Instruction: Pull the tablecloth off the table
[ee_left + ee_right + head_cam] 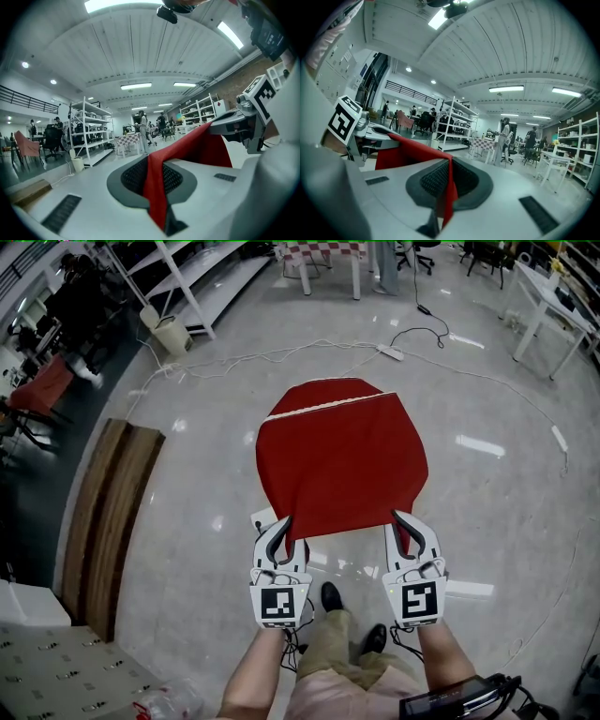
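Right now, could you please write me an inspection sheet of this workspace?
Surface: glossy grey floor; no table visible under the cloth.
Job's things: red fabric tablecloth, spread out ahead, near edge lifted at two corners.
Clutter: long wooden boards lying on the floor at left; white bin beyond.
Grippers: left gripper shut on the tablecloth; right gripper also.
Cables: white cable and power strip on the floor beyond the cloth.
Surroundings: white metal shelving; people standing far off.

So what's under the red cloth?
Only shiny grey floor shows, all around the cloth. Whatever lies right beneath the cloth is covered, so it can't be seen from here.
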The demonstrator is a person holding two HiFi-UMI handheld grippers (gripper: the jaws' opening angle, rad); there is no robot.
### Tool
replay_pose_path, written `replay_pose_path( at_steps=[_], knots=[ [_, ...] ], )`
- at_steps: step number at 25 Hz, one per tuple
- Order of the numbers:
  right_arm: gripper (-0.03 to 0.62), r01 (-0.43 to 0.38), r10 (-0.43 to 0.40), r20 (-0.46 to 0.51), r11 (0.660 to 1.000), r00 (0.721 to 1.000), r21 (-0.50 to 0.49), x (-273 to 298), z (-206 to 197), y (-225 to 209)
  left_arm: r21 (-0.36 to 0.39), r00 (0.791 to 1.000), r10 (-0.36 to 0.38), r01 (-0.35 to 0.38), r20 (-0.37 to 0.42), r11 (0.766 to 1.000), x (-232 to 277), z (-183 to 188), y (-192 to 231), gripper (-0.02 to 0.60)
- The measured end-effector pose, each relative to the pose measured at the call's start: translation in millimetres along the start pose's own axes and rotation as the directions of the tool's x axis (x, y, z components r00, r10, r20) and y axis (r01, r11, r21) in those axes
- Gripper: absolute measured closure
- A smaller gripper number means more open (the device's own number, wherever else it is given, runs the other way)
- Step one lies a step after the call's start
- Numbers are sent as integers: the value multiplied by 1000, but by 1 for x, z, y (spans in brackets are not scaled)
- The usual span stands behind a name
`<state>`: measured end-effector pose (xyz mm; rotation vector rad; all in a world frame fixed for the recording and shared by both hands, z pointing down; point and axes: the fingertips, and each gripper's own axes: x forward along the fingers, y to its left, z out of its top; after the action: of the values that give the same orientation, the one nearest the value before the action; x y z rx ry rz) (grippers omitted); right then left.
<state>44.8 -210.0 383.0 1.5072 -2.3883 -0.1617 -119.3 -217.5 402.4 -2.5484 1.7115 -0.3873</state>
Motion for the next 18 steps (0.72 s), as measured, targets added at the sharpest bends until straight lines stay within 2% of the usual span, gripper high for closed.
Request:
replay_pose_path(
  at_steps=[6, 10, 18],
  knots=[
    [569, -1, 1, 14, 1000, 1000, 8, -19, 4, -5, -6, 1000, 12, -12, 18, 1000, -12, 15, -12, 534],
    [569, 3, -3, 13, 999, 1000, 48, -33, 2, -7, 1, 1000, 18, -18, 18, 1000, -21, 19, -22, 534],
    [569, -14, 14, 35, 1000, 999, 9, -56, 10, -16, -1, 999, 37, -37, 32, 999, -36, 37, -40, 534]
  ],
)
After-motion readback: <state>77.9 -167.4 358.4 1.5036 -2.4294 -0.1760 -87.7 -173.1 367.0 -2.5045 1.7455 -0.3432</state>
